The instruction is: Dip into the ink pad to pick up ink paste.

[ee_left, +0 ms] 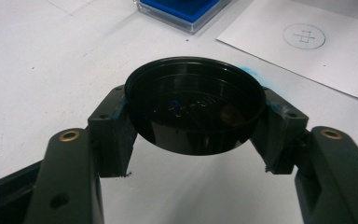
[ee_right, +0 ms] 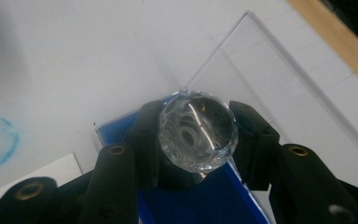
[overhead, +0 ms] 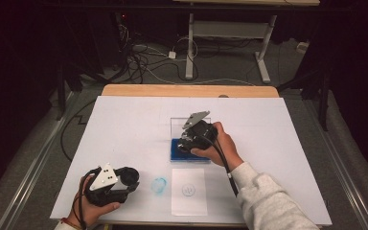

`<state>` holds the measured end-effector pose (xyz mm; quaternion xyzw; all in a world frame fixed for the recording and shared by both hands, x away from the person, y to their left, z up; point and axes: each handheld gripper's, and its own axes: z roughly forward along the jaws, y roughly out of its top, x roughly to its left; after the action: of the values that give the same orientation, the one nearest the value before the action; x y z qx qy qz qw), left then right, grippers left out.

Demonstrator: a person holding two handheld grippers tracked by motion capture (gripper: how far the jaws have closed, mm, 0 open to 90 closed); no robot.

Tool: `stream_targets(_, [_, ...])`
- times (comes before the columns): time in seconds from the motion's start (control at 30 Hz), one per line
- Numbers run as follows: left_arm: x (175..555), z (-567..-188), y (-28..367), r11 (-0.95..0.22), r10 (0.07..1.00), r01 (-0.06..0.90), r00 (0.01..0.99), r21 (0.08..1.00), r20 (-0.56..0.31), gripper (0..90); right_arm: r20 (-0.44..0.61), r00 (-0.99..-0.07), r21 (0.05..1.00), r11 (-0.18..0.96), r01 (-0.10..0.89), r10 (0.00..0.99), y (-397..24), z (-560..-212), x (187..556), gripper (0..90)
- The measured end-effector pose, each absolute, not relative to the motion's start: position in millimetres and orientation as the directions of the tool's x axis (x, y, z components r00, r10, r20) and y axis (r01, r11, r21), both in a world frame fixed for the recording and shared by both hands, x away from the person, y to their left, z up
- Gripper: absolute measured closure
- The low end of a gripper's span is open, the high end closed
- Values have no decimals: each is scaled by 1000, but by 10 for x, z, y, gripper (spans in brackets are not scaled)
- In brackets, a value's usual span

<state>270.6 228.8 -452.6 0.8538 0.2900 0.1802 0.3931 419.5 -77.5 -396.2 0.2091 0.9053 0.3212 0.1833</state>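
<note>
My left gripper (overhead: 132,178) rests near the table's front left corner, shut on a round black cap (ee_left: 196,105) that it holds by the rim, open side toward the camera. My right gripper (overhead: 186,143) hovers over a blue ink pad (overhead: 178,155) in a clear case at the table's middle. It is shut on a clear faceted stamp handle (ee_right: 198,130) with a dark body below it. The case's clear lid (ee_right: 279,93) stands open behind the pad. Whether the stamp's bottom touches the pad (ee_right: 205,200) is hidden.
A white sheet (overhead: 189,191) with a blue printed circle mark (ee_left: 304,36) lies at the front edge, right of a blue ring smudge (overhead: 159,185) on the white tabletop (overhead: 124,124). A wooden strip (overhead: 187,90) runs along the far edge. Cables and a desk frame lie on the floor beyond.
</note>
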Motion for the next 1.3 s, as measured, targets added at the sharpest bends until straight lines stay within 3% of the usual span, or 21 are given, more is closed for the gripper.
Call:
stream_targets(0.43, [2709, -4519, 2284, -524, 635, 351, 768, 776, 81, 369, -232, -811, 733, 645, 217, 537, -1164, -3257, 4028, 575])
stream_targets(0.7, [2712, -4524, 2282, -525, 634, 357, 769, 773, 76, 369, -228, -798, 753, 620, 219, 558, -1296, -3132, 4011, 575])
stream_targets(0.93, [2720, -4532, 2277, -528, 635, 362, 769, 768, 74, 369, -209, -804, 746, 622, 237, 557, -1287, -3239, 4034, 575])
stream_targets(1.3, [2723, -4541, 2278, -532, 632, 364, 771, 764, 73, 369, -191, -818, 665, 684, 299, 543, -1167, -3782, 4146, 575])
